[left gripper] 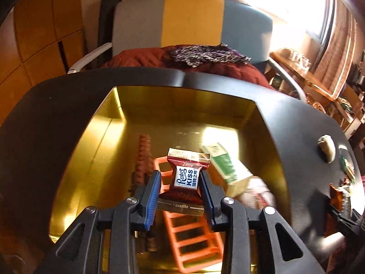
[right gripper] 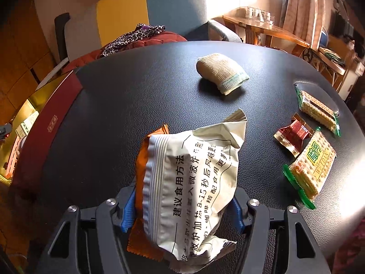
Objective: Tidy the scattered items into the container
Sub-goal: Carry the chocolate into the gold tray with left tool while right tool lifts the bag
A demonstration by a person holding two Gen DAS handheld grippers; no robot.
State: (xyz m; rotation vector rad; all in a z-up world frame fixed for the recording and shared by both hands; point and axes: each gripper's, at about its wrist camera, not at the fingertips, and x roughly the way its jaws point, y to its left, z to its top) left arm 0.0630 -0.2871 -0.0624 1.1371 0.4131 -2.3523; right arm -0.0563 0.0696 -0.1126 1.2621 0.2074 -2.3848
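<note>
My left gripper (left gripper: 180, 182) is shut on a small dark-red chocolate packet (left gripper: 186, 178) and holds it over the open gold-lined box (left gripper: 95, 141). Inside the box lie an orange plastic rack (left gripper: 189, 235), a green-and-white carton (left gripper: 228, 171) and a brown strip (left gripper: 143, 157). My right gripper (right gripper: 182, 207) is shut on a cream snack bag (right gripper: 194, 182) with an orange packet (right gripper: 141, 162) pressed against its left side, just above the black table (right gripper: 136, 91). The box's red outer wall (right gripper: 48, 132) shows at the far left of the right wrist view.
On the table lie a rolled beige sock (right gripper: 222, 74), two green-edged cracker packs (right gripper: 317, 111) (right gripper: 310, 169) and a dark-red candy (right gripper: 294, 134). A chair (left gripper: 191, 22) with red cloth stands behind the table. A wooden side table (right gripper: 269, 29) is at the back right.
</note>
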